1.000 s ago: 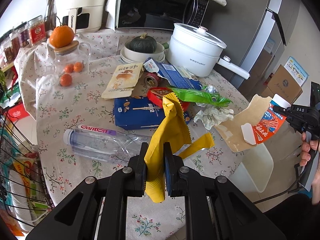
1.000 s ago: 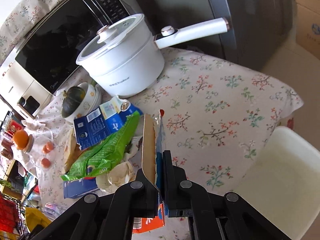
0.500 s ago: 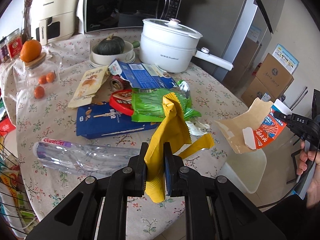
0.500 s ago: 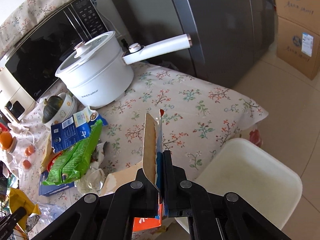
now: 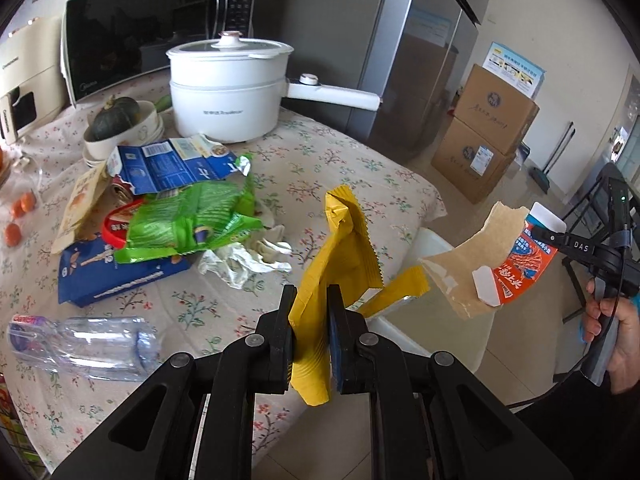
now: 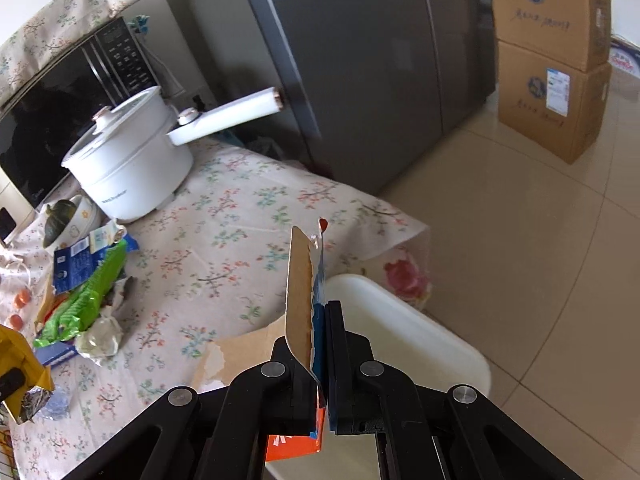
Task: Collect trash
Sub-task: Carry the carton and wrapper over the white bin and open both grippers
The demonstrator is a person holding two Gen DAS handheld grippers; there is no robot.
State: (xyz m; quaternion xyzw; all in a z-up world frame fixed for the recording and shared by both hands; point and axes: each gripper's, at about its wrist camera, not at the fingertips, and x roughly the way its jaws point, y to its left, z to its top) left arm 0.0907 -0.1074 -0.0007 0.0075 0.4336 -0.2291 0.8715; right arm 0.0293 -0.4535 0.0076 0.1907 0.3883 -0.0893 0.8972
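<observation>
- My left gripper [image 5: 310, 334] has its fingers [image 5: 282, 336] pinched on a yellow wrapper [image 5: 338, 256], which stands up crumpled between the pads with a loose strip trailing off to the right.
- My right gripper [image 6: 319, 354] is clamped flat on a torn carton [image 6: 300, 292], brown card inside and orange-and-blue print outside; from the left wrist view it hangs in the air off the table's edge.
- Just beneath both loads sits the white bin [image 6: 404, 344], tucked against the hanging tablecloth [image 6: 224, 240].
- As I judge it, the step is the drop: I'd bring each piece squarely over the bin's mouth before letting go, since the wrapper is light and could drift, and the carton is wide enough to catch the rim.
- Further back on the table more trash waits: a green packet [image 5: 188, 220], crumpled tissue [image 5: 244, 258], a blue box [image 5: 116, 272], a clear bottle [image 5: 80, 344].
- The bin's inside is mostly hidden by my own fingers, so I can't tell how full it is.
- Beyond stand a white pot [image 5: 228, 88] and cardboard boxes [image 5: 486, 132].
</observation>
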